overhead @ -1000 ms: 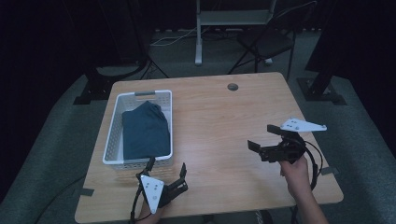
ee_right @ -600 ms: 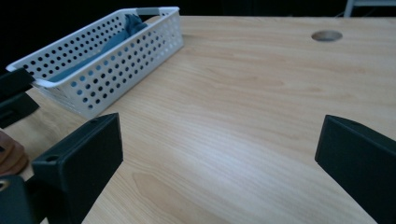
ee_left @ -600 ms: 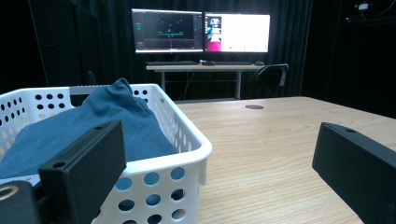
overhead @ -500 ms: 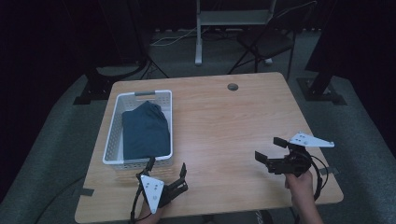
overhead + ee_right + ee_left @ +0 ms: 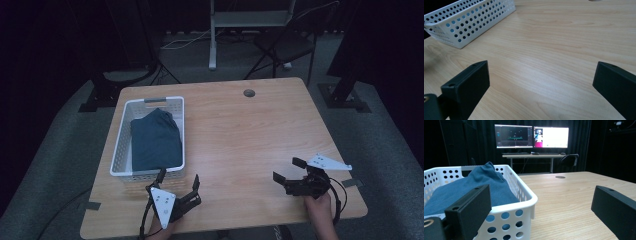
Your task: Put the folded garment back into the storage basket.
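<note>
Cloth, dark blue and soft-looking, lies folded in a white plastic basket on the left half of the table; it may be a shirt, though the dim light hides its details. In the left gripper view the fabric mounds above the basket's rim, matte and slightly creased. The basket is rectangular, its walls pierced with rows of round holes, and a grey handle sits at its far end.

The left gripper rests at the near table edge, just in front of the basket's near wall, its blocky black jaws spread wide with nothing between them. The right gripper is held near the table's near right corner, well apart from the basket, its jaws likewise parted and empty, over bare wood.

The table is pale wood-grain laminate with a round grommet near its far edge. Beyond it the room is dark: grey carpet, a folding chair, and, in the left gripper view, two lit monitors on a desk.
</note>
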A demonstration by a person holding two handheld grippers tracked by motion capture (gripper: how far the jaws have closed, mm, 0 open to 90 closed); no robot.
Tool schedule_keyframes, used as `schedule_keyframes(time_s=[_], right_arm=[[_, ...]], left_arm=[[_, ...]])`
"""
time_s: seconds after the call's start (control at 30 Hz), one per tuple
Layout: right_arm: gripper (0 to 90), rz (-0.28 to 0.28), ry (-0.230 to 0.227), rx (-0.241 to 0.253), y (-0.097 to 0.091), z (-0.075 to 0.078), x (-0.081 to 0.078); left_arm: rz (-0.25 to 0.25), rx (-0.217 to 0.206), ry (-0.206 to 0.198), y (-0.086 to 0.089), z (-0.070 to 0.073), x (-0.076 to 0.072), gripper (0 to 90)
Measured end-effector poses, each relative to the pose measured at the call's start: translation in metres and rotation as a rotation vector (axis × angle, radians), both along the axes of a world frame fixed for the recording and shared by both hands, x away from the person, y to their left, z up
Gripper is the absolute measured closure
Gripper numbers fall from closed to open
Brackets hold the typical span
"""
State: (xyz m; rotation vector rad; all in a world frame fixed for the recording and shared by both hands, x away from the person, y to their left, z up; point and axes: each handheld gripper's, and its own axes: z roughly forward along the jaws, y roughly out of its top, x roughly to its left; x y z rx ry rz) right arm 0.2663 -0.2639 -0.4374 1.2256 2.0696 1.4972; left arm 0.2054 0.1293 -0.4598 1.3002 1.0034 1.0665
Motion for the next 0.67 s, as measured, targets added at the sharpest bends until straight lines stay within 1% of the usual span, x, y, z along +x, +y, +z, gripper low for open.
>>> schedule_keyframes(time_s=[0.17,0.2,0.3,0.37,0.5,0.57,0.67], right_arm=[[0.8,-0.016,0.020,0.000,-0.003,-0.011,-0.002],[0.8,-0.021,0.017,-0.004,-0.003,-0.013,-0.002],[0.8,-0.032,-0.010,-0.018,-0.001,-0.013,-0.005],[0.8,-0.046,-0.014,-0.041,0.002,-0.014,-0.004],[0.8,-0.047,-0.027,-0.095,0.009,-0.015,-0.004],[0.8,-0.042,-0.036,-0.106,0.010,-0.015,-0.005],[0.8,-0.055,-0.042,-0.118,0.011,-0.015,-0.005]], left_arm=[[0.000,0.000,-0.001,0.000,0.000,0.000,4.3],[0.000,0.000,-0.001,0.000,0.000,0.000,4.3],[0.000,0.000,-0.002,0.000,0.000,0.000,4.2],[0.000,-0.002,-0.005,0.000,0.000,0.000,4.2],[0.000,-0.002,-0.005,0.000,0.000,0.000,4.2],[0.000,-0.002,-0.005,0.000,0.000,0.000,4.2],[0.000,-0.001,-0.003,0.000,0.000,0.000,4.2]])
